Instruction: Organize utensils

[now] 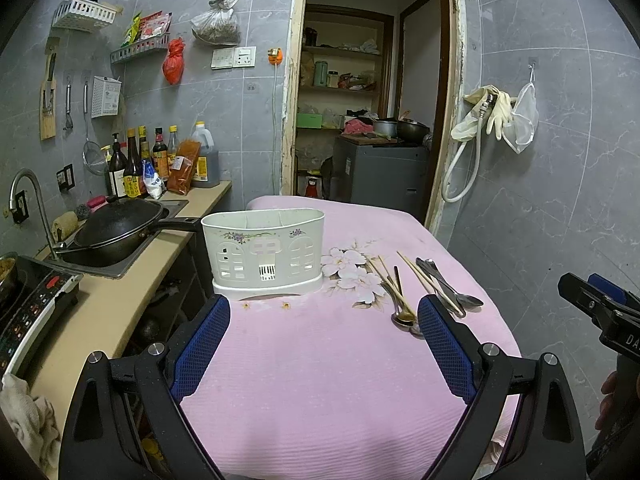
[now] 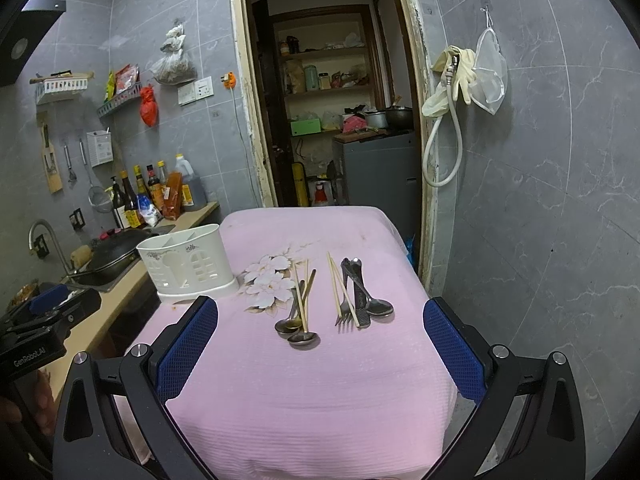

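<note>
While one white utensil holder (image 2: 188, 270) is stood upright at the left edge of the pink-covered table (image 2: 312, 400), two loose groups of cutlery are laid to its right: three spoons with chopsticks (image 2: 299, 320), then a fork, a spoon, another dark utensil and chopsticks (image 2: 360, 300). Both the left gripper (image 1: 324, 344) and right gripper (image 2: 320, 344) are held spread wide above the cloth, nothing being gripped. Grey tiled walls and a sink counter (image 1: 120, 304) are seen around

Glossy metal spoons (image 2: 298, 330), matt woven cloth (image 2: 312, 392)
</note>
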Motion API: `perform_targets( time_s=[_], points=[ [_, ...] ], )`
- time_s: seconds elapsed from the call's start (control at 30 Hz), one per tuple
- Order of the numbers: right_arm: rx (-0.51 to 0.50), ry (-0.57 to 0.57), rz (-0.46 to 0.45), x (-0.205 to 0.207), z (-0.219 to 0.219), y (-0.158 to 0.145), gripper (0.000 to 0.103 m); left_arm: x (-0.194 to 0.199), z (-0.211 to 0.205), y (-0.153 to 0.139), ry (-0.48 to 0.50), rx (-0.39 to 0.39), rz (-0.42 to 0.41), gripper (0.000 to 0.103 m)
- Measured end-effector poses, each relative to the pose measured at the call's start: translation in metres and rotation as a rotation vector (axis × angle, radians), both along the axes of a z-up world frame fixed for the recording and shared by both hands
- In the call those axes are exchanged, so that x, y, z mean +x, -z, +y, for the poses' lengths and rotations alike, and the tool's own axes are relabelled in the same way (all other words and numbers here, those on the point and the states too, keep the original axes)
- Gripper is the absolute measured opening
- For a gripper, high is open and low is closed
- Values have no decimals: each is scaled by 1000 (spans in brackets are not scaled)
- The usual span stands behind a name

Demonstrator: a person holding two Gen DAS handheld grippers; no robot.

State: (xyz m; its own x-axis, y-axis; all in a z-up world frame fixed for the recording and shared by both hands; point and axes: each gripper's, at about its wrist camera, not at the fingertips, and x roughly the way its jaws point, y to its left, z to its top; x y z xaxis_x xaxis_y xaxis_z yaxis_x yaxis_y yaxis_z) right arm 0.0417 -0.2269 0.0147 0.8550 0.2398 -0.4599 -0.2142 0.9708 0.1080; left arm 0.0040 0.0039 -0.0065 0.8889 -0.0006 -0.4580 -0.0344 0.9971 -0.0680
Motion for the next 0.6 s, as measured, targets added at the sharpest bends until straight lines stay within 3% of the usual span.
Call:
perform_targets(
  time_s=[0.6],
  points=[
    [-2, 1, 1, 1, 2, 0, 103, 2, -1, 2, 4, -1, -2, 92]
  ],
)
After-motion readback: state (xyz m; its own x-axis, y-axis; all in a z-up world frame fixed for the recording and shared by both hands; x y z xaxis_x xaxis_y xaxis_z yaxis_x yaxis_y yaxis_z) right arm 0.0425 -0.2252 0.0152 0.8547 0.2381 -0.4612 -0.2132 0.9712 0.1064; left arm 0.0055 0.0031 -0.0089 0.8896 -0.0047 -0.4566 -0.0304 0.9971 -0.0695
